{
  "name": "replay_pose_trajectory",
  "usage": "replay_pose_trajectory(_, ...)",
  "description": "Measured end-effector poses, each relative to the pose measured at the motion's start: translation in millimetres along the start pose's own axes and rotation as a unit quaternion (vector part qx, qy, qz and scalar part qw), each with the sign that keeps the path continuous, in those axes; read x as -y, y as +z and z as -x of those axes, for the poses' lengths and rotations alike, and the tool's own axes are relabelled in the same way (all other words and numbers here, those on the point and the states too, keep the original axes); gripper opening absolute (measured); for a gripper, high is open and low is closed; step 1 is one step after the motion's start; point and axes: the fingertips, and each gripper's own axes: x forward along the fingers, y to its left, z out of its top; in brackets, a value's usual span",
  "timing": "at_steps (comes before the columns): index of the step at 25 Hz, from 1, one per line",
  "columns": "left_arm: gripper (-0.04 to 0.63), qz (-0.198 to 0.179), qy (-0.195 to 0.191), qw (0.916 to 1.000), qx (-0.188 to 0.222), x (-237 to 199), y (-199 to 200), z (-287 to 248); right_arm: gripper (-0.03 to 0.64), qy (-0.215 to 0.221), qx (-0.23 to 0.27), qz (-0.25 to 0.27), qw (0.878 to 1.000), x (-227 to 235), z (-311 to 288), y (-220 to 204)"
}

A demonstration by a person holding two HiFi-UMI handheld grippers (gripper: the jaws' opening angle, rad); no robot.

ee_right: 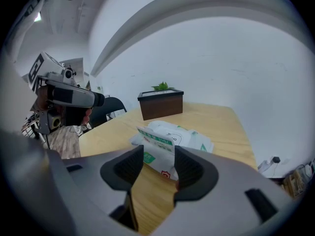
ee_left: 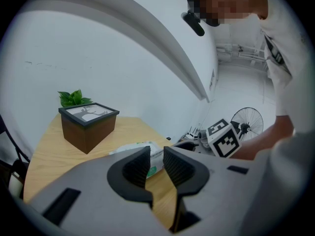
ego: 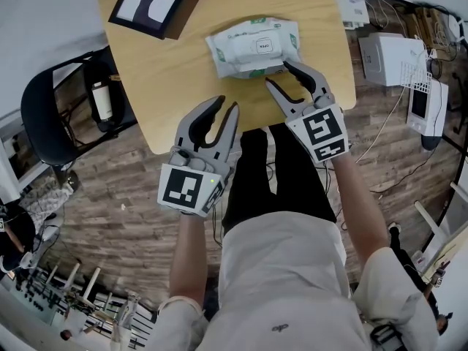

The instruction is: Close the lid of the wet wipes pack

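We are holding the right tool (ego: 279, 73) with its jaws standing well apart and gripping nothing. Its tips are sitting at the near right corner of the wet wipes pack (ego: 254, 46). The far jaw is lying right against the pack's edge and the near jaw is hanging just beside it over the desk (ego: 183, 72), though we cannot tell whether either is truly touching. In the right gripper view the pack's crimped end is showing in the gap between the jaws, a little ahead of them.

We are holding the left tool (ego: 227, 107) with its jaws only narrowly apart and empty. Its tips are reaching just over the desk's near edge, clear of the pack. In the left gripper view, part of the pack is showing through the slit, farther along the desk.

The pack, white with green print, is lying flat near the middle of the desk. Its lid (ego: 263, 46) is lying level on top and looking shut in the head view.

A brown box (ego: 157, 2) with a deer picture on top is standing at the desk's far left corner, with a green plant (ee_left: 74, 98) behind it. A black chair (ego: 44, 115) is standing left of the desk.
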Motion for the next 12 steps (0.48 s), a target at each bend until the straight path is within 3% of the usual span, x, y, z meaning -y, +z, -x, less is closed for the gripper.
replay_pose_trajectory(12, 0.078, 0.005, -0.004, 1.0, -0.001, -0.8, 2.8, -5.6, 0.175, -0.004, 0.006, 0.013, 1.0, 8.5, -10.8, 18.3)
